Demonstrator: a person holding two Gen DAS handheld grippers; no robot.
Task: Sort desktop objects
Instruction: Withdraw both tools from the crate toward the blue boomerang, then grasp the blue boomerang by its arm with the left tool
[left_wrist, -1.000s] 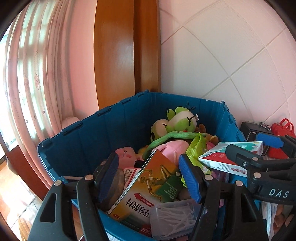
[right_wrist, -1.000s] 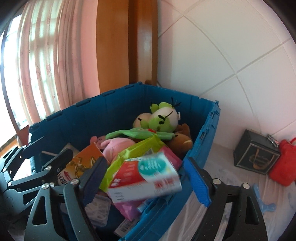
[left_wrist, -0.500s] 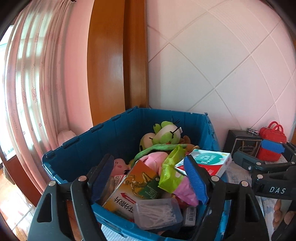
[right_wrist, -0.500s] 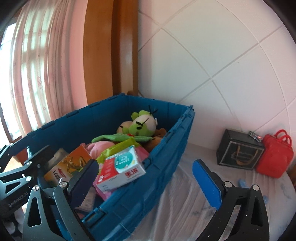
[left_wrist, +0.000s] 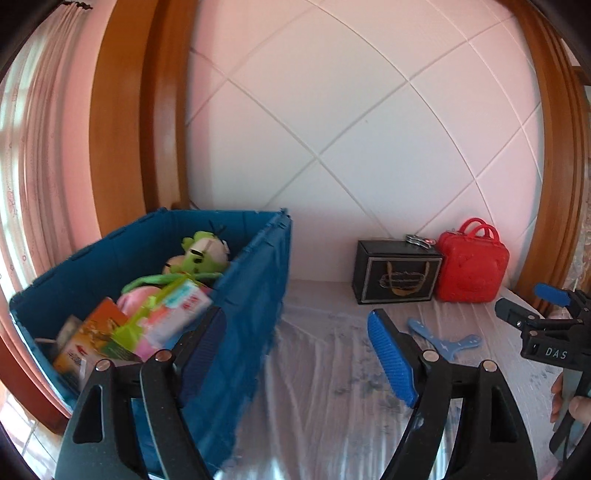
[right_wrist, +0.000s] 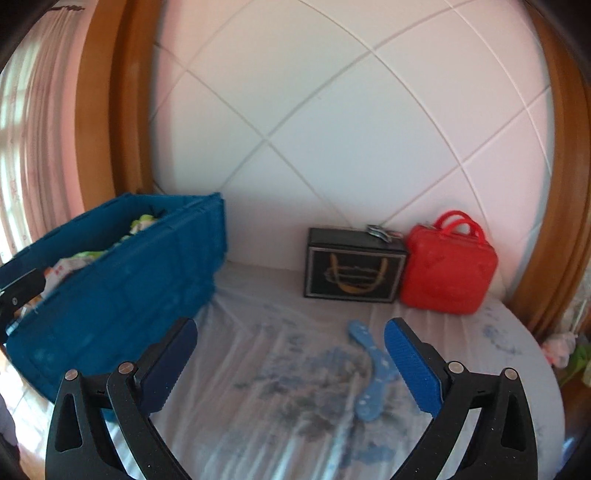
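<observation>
A blue crate (left_wrist: 255, 280) stands at the left, filled with plush toys, boxes and a red-and-white tissue pack (left_wrist: 173, 314). It also shows in the right wrist view (right_wrist: 122, 280). On the cloth-covered table lie a blue flat plastic piece (right_wrist: 373, 373), a black box (right_wrist: 354, 266) and a red toy case (right_wrist: 448, 266). My left gripper (left_wrist: 299, 354) is open and empty beside the crate's right wall. My right gripper (right_wrist: 291, 362) is open and empty above the table, just left of the blue piece.
A white quilted wall panel (right_wrist: 332, 129) with wooden frame backs the table. A small metal object (right_wrist: 378, 232) lies on the black box. Pink curtains (left_wrist: 33, 166) hang at the left. My right gripper shows at the right edge of the left wrist view (left_wrist: 546, 325).
Both grippers have swung right, away from over the crate toward the table. The tissue pack that was between the right gripper's fingers now lies in the crate.
</observation>
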